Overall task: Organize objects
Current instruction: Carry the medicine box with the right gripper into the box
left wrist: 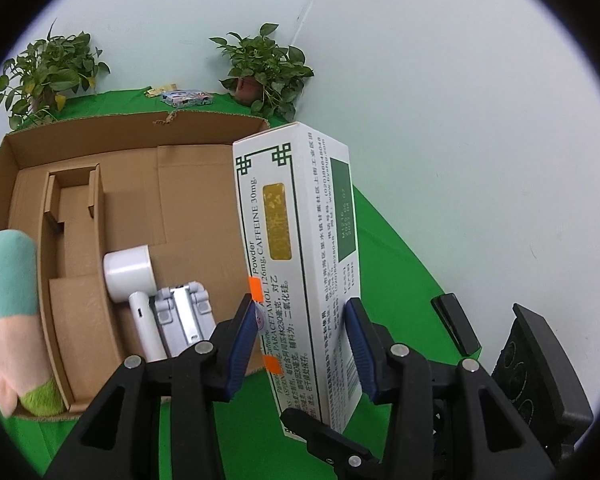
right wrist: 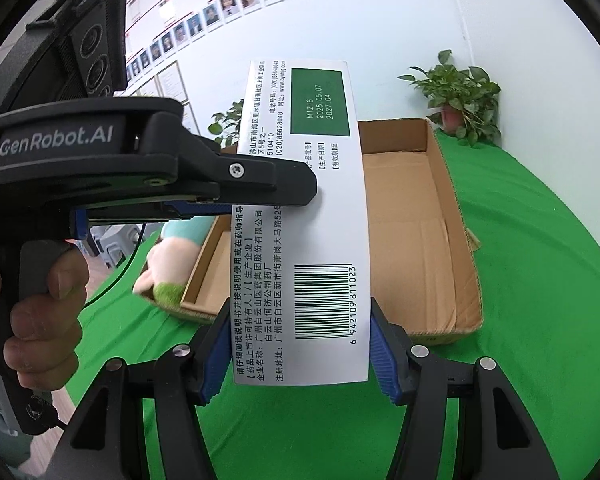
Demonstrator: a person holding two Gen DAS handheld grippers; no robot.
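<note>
Above the green worktop [right wrist: 540, 240], both grippers clamp one white medicine box [left wrist: 296, 240].

Left gripper [left wrist: 300, 336] and right gripper [right wrist: 296, 348] each have blue fingers [right wrist: 382, 356] pressed on its sides. Behind it, an open cardboard box [left wrist: 204, 184] holds a white hair dryer [left wrist: 134, 280] and plush toy [left wrist: 16, 312].

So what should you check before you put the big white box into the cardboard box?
1. Left gripper shut on the medicine box: ok, both blue pads press its sides.
2. Right gripper shut on the same box: ok.
3. Medicine box lifted above the green cloth: ok.
4. Free floor in the cardboard tray: ok, the far part is bare.
5. White device and grey folding stand out of the drop spot: cannot tell, they lie near the medicine box.
6. Plush toy clear: ok, at the tray's left edge.
</note>
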